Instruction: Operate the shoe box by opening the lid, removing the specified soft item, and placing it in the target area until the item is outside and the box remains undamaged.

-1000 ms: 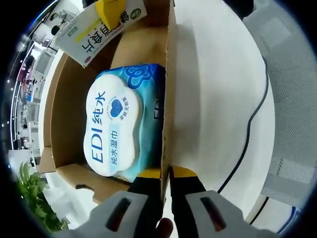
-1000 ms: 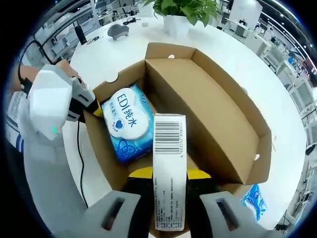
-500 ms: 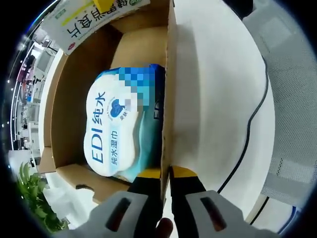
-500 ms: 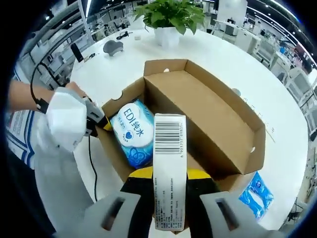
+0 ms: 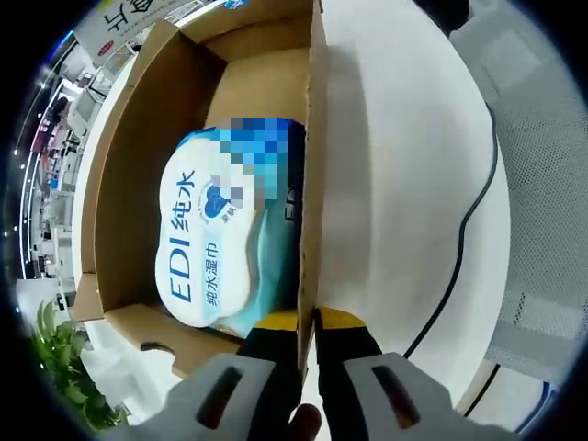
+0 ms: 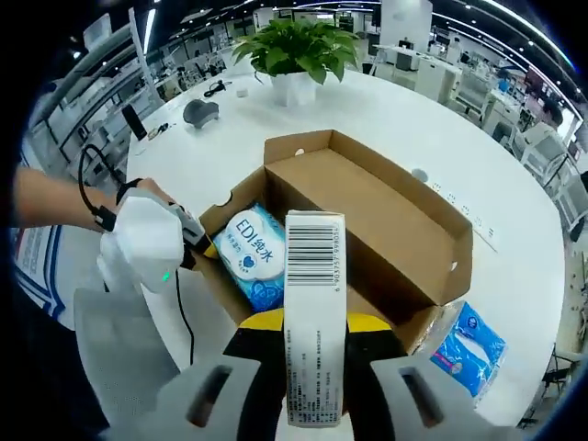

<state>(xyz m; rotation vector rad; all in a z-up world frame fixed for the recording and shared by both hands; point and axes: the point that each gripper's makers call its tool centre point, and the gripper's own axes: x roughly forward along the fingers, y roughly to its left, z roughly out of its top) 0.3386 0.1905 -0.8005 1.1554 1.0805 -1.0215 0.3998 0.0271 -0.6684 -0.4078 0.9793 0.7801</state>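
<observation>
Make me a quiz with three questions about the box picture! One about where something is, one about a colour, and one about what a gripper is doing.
1. Where is the wet wipes pack?
A. Inside the cardboard box
B. Under the potted plant
C. On a chair

2. What colour is the table?
A. Red
B. White
C. Black

3. What is the right gripper doing?
A. Hanging open
B. Gripping the cable
C. Holding a white barcoded carton

Answers:
1. A: the pack lies on the box floor, walls around it.
2. B: the tabletop around the box is white.
3. C: the carton stands between its jaws, above the box.
</observation>
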